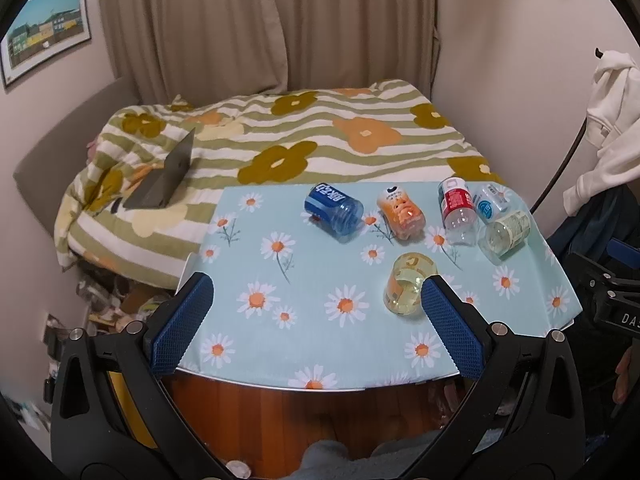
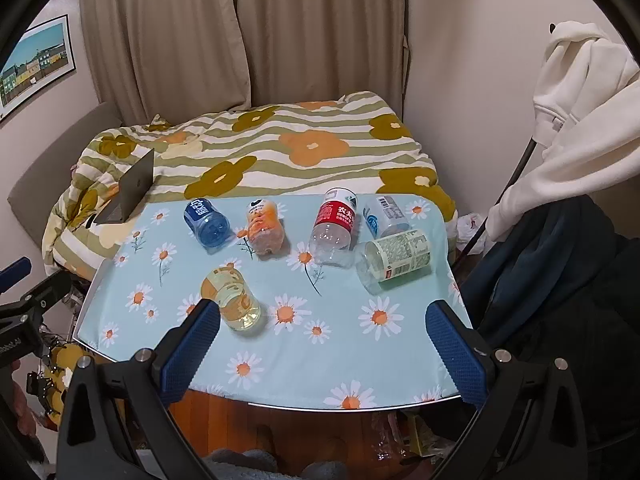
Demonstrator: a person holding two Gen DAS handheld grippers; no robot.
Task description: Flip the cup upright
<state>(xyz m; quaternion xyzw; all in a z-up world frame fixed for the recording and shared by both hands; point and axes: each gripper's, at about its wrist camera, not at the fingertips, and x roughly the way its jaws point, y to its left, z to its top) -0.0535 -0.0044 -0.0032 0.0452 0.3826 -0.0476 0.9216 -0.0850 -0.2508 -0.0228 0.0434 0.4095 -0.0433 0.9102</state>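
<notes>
A clear yellowish cup lies on its side on the daisy-print table, its base towards me. In the left wrist view it sits just beyond my right fingertip. It also shows in the right wrist view, just past the left fingertip. My left gripper is open and empty over the table's near part. My right gripper is open and empty above the near edge.
Along the far side lie cut bottle cups: blue, orange, red-labelled, white-blue and a clear green-labelled one. A bed with a laptop is behind. Clothes hang at right.
</notes>
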